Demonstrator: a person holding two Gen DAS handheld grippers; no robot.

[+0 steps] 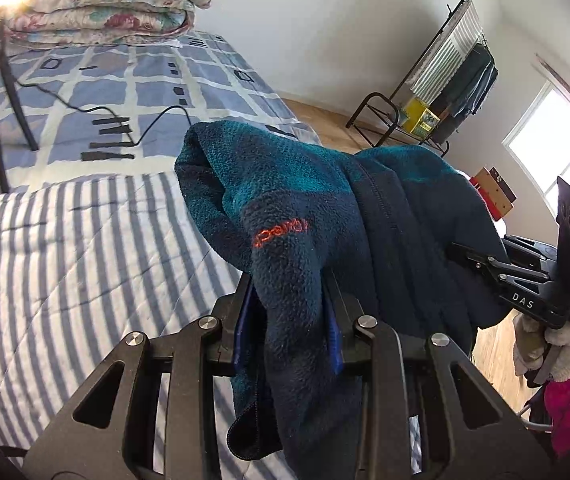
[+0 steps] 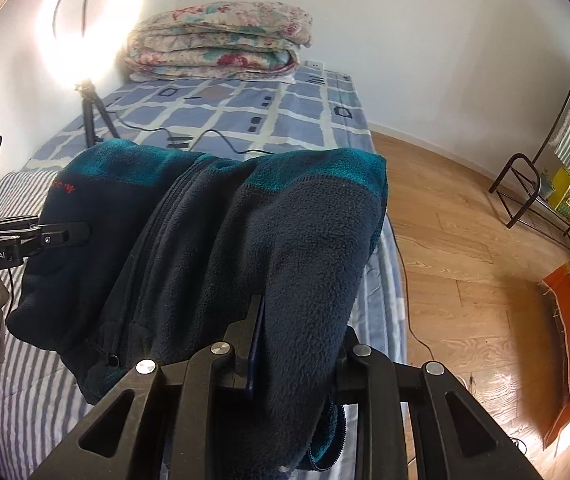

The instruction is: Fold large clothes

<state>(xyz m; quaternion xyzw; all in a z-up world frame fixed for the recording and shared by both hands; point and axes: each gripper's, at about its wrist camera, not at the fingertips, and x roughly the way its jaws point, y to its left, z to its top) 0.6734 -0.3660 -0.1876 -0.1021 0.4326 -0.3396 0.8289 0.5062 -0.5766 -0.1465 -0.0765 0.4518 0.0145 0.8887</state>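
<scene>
A dark navy and teal fleece jacket (image 1: pixel 325 200) with an orange stitched logo hangs bunched between both grippers above the bed. My left gripper (image 1: pixel 289 320) is shut on a thick fold of the fleece, its blue pads pressing each side. My right gripper (image 2: pixel 297 344) is shut on another fold of the same jacket (image 2: pixel 245 232); only its left finger shows, the right one is hidden by the cloth. In the left wrist view the right gripper (image 1: pixel 461 250) bites the jacket's far side, held by a gloved hand. The right wrist view shows the left gripper (image 2: pixel 81 234) clamped at the jacket's left edge.
Below lies the bed with a striped quilt (image 1: pixel 65 264) and a blue checked sheet (image 2: pixel 245 112). A folded floral duvet (image 2: pixel 221 44), a ring light on a tripod (image 2: pixel 89 92) and a cable stand at the head. A clothes rack (image 1: pixel 449 92) and wood floor (image 2: pixel 465 260) lie beside the bed.
</scene>
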